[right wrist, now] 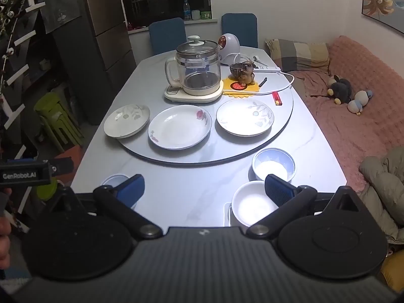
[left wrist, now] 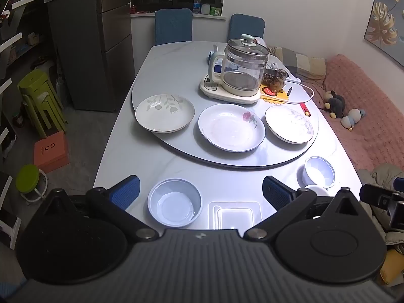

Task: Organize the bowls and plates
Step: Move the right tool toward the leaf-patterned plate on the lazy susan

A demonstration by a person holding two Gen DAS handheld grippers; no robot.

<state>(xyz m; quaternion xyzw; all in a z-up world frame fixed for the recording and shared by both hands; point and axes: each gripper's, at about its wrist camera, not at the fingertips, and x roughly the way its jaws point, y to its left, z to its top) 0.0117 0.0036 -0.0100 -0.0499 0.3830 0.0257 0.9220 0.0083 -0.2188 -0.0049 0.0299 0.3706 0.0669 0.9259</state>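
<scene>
**Both claws wide, nothing gripped — pick a stacking base first**

Left gripper (left wrist: 200,189) hangs with jaws spread wide, empty, above the near table edge. Right gripper (right wrist: 204,189) same: wide apart, holding nothing.

Where things are:
- Three shallow white ceramic plates sit in a row on the round grey turntable (left wrist: 176,75), apart from each other: leaf-print plate on the left (left wrist: 165,113), rose-print plate in the middle (left wrist: 231,127), leaf-print plate on the right (left wrist: 289,123).
- Pale blue round bowl (left wrist: 174,202) sits on the table between the left fingers.
- Clear rectangular plastic container (left wrist: 234,214) is just beside it.
- Blue-rimmed bowl (right wrist: 273,164) and plain white bowl (right wrist: 253,203) are near the right claw; the white one seems to sit partly over the container, can't confirm.

My read, nothing stacked yet. To do it well:
- Nest the bowls first, they're closest.
- Pinch one rim wall, one finger inside, one outside; glazed ceramic likely slips, so seat deep before lifting.
- Lift straight up, lower centred, release only once seated.
- Stay clear of the glass kettle (left wrist: 242,68) and white cable (left wrist: 300,98) behind the plates.
</scene>
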